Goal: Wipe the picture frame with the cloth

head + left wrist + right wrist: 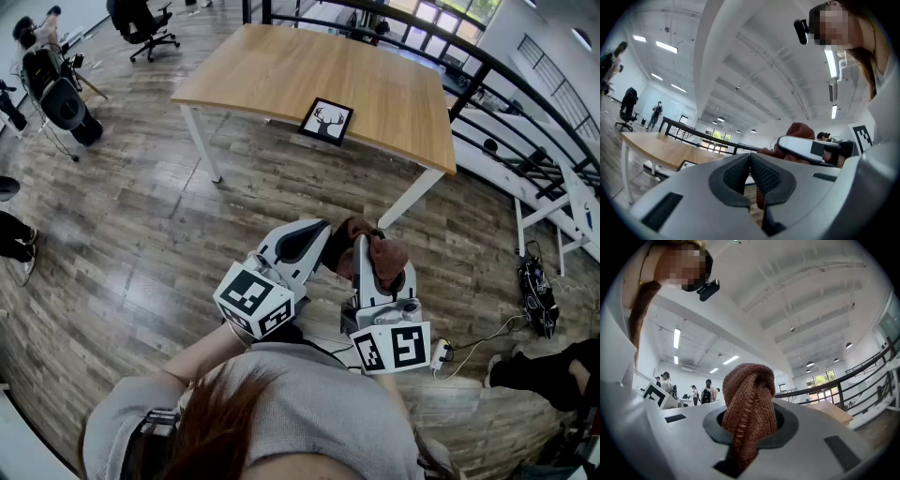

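A black picture frame [326, 121] with a deer print lies flat near the front edge of the wooden table [281, 70], far ahead of both grippers. In the left gripper view the picture frame [689, 164] shows small at the table's edge. My right gripper [368, 246] is shut on a brown-red cloth [382, 259], which bunches up between its jaws; the cloth [749, 401] fills the middle of the right gripper view. My left gripper [323, 228] is held beside it at chest height, shut with nothing between its pads [740, 174]. The cloth [799, 132] shows behind the right gripper there.
The table's white legs [201, 142] stand on a wood-plank floor. A black railing [487, 75] runs behind and right of the table. Office chairs [141, 23] and bags stand at far left. A power strip and cable [441, 354] lie on the floor at right, near a bag [537, 294].
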`<move>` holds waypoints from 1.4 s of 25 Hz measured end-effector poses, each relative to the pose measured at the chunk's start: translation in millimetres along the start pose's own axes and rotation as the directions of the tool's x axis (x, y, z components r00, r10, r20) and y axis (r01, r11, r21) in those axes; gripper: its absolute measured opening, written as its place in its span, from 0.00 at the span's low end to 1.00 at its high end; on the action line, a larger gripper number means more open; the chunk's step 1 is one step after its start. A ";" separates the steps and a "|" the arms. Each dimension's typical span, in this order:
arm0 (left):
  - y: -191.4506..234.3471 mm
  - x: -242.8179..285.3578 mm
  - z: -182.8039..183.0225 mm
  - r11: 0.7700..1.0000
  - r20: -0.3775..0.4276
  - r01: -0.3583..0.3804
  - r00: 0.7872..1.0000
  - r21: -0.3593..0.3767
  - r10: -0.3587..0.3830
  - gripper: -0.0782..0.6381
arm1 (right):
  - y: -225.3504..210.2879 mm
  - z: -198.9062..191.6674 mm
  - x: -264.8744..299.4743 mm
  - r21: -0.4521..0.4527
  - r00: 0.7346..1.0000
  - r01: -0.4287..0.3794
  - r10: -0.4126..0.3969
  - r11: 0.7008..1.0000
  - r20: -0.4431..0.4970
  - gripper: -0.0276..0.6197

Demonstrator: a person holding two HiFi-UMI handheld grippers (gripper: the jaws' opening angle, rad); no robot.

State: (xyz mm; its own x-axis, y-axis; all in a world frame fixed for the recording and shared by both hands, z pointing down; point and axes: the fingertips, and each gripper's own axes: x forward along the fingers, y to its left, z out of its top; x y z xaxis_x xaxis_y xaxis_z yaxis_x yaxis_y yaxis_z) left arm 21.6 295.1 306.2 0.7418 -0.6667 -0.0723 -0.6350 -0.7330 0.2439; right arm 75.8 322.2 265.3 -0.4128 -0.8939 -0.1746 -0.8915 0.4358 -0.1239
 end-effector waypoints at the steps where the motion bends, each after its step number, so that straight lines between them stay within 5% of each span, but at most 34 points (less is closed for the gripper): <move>1: 0.0 -0.1 0.1 1.000 0.002 0.002 1.000 -0.006 -0.002 0.12 | 0.6 -0.6 0.9 -0.002 1.000 -0.005 0.005 1.000 -0.002 0.16; 19: 64.3 45.7 7.7 1.000 0.050 0.010 0.999 -0.019 -0.009 0.12 | -29.1 -22.8 74.5 -0.009 1.000 -0.015 0.015 1.000 -0.019 0.16; 35: 239.7 213.7 48.5 0.995 0.025 0.093 0.995 0.030 -0.094 0.12 | -144.7 -40.3 291.4 -0.009 0.998 0.065 -0.065 0.998 0.001 0.16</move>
State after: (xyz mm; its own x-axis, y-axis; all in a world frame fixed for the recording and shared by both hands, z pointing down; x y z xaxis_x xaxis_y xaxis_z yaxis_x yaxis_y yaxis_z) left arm 17.4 -29.6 302.3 0.7925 -0.5982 -0.1185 -0.5695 -0.7955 0.2070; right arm 77.0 -5.5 271.8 -0.3534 -0.9204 -0.1673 -0.9181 0.3756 -0.1266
